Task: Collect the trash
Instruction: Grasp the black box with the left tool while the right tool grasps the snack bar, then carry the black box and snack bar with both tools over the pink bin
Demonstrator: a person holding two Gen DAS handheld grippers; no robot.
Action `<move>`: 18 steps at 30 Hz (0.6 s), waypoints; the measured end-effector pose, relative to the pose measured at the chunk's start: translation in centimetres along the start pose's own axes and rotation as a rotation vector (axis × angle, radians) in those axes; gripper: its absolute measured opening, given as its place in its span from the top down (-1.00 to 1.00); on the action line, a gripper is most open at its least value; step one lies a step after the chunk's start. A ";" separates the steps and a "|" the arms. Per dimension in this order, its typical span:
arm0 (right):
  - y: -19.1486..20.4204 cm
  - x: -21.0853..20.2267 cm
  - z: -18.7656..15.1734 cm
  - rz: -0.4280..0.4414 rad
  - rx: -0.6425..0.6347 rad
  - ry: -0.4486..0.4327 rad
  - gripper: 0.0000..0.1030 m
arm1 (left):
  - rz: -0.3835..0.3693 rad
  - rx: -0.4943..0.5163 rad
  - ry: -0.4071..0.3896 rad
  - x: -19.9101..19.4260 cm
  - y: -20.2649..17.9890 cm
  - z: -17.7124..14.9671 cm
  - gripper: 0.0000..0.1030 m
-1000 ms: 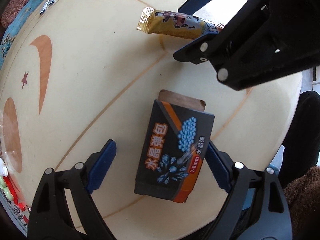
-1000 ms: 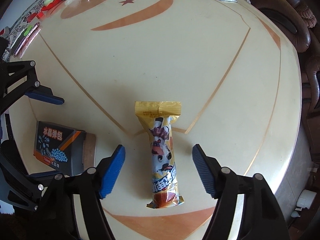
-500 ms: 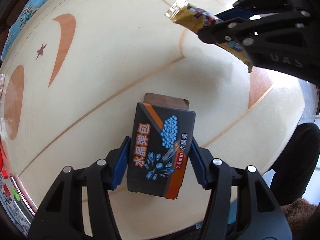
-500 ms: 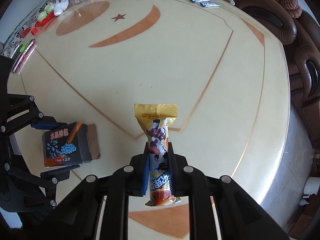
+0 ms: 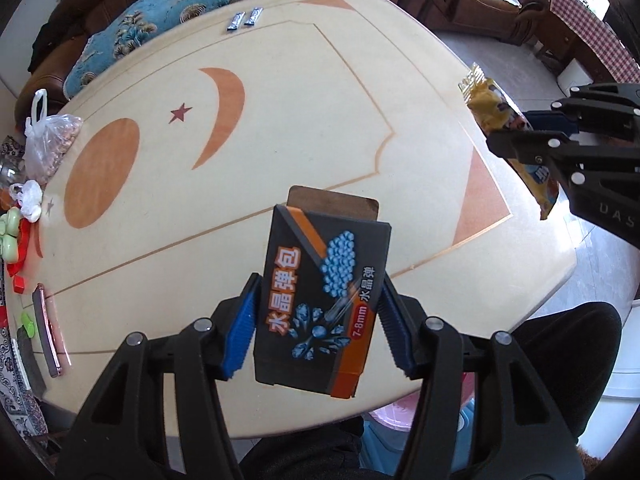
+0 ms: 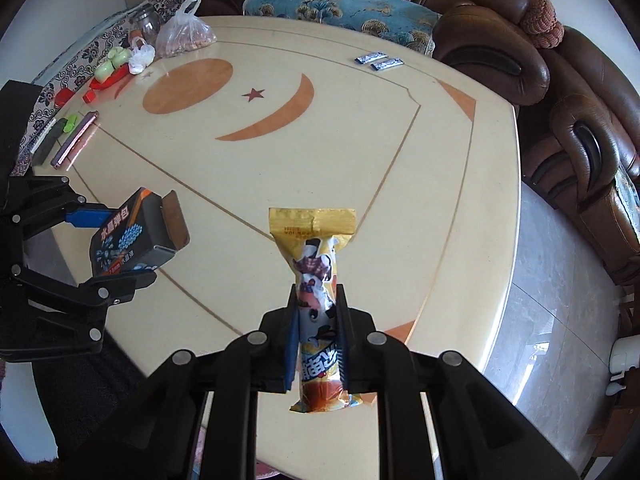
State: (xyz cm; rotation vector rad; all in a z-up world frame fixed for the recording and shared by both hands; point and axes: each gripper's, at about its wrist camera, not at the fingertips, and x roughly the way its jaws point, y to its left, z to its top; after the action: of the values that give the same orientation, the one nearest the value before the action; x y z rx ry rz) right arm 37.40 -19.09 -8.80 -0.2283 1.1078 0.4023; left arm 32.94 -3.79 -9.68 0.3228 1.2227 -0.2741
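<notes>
- We are seeing the left gripper point(image 5: 318, 324) clamping the black box point(image 5: 324, 300) by its two long sides, blue pads pressing on both; its jaws have just been closing, with the box between them.
- The box is hanging clear above the table point(image 5: 280, 120), brown flap open at its far end, orange stripe and blue bead print facing the camera.
- We are seeing the right gripper point(image 6: 318, 336) squeezing the yellow snack wrapper point(image 6: 316, 280) around its lower half; the jaws have just been closing on it.
- The wrapper is standing up out of the jaws, crimped gold end farthest from the gripper, orange tail sticking out below the pads, off the table.
- In the right wrist view the box is sitting left of the wrapper, both above the table's near edge, well apart from each other.
- Two small silver sachets point(image 6: 378, 61) are lying side by side at the table's far edge, near the brown sofa point(image 6: 560, 100).
- A clear plastic bag point(image 6: 184, 36) and a glass jar point(image 6: 148, 20) are sitting at the table's far left corner, with green and red bits just beside them.
- A pink phone point(image 6: 74, 139) is lying flat at the table's left edge.
- A blue patterned cushion point(image 6: 340, 4) is lying on the sofa behind the table.
- A dark trouser leg point(image 5: 568, 360) is showing beyond the table's near edge.
</notes>
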 end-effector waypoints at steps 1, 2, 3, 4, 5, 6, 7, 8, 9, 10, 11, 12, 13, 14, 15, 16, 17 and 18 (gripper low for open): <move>0.4 -1.0 -0.5 0.001 -0.001 -0.015 0.69 | 0.012 -0.004 -0.019 -0.8 -0.2 -0.5 -0.09; 0.8 -1.9 -1.0 0.002 -0.005 -0.023 0.69 | 0.017 -0.007 -0.034 -1.5 -0.5 -0.9 -0.09; 1.5 -2.6 -1.4 0.004 -0.010 -0.032 0.69 | 0.013 -0.015 -0.046 -2.2 -0.7 -1.1 -0.09; 1.9 -3.6 -1.9 0.003 -0.012 -0.046 0.69 | 0.015 -0.020 -0.061 -2.9 -1.0 -1.7 -0.09; 2.4 -4.5 -2.5 0.002 -0.016 -0.057 0.69 | 0.020 -0.023 -0.074 -3.8 -1.4 -1.8 -0.09; 3.0 -5.3 -3.0 0.000 -0.024 -0.066 0.69 | 0.020 -0.023 -0.084 -4.2 -1.7 -2.4 -0.09; 3.4 -6.1 -3.6 -0.004 -0.028 -0.077 0.69 | 0.018 -0.025 -0.094 -4.8 -2.0 -2.9 -0.09; 3.9 -6.8 -4.2 -0.006 -0.033 -0.083 0.69 | 0.017 -0.025 -0.100 -5.3 -2.4 -3.2 -0.09; 4.3 -7.4 -4.8 -0.004 -0.035 -0.087 0.69 | 0.017 -0.021 -0.106 -5.5 -2.8 -3.8 -0.09; 4.7 -8.0 -5.4 -0.002 -0.035 -0.094 0.69 | 0.015 -0.018 -0.112 -6.0 -3.0 -4.3 -0.09; 5.0 -8.6 -6.1 -0.003 -0.034 -0.097 0.69 | 0.017 -0.016 -0.116 -6.4 -3.4 -4.8 -0.09; 5.5 -9.0 -6.7 -0.004 -0.037 -0.099 0.69 | 0.017 -0.014 -0.120 -6.7 -3.7 -5.4 -0.09; 5.8 -9.4 -7.3 -0.003 -0.039 -0.103 0.69 | 0.010 -0.011 -0.122 -6.7 -3.9 -5.8 -0.09; 6.1 -9.8 -7.9 -0.002 -0.041 -0.104 0.69 | 0.002 -0.006 -0.124 -7.0 -4.2 -6.4 -0.09; 6.4 -10.1 -8.5 -0.001 -0.041 -0.106 0.69 | -0.001 -0.004 -0.126 -7.2 -4.4 -6.9 -0.09; 6.7 -10.4 -9.1 0.002 -0.042 -0.107 0.69 | 0.000 -0.001 -0.128 -7.4 -4.7 -7.4 -0.09; 6.9 -10.6 -9.7 0.004 -0.042 -0.107 0.69 | 0.001 0.002 -0.131 -7.6 -5.0 -7.9 -0.09; 7.2 -10.8 -10.3 0.004 -0.041 -0.107 0.69 | -0.002 0.004 -0.133 -7.7 -5.2 -8.5 -0.09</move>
State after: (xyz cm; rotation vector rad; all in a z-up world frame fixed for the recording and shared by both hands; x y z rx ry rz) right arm 21.72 -18.63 -3.42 -0.2379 0.9954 0.4364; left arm 21.13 -5.07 -5.47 0.3027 1.0919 -0.2951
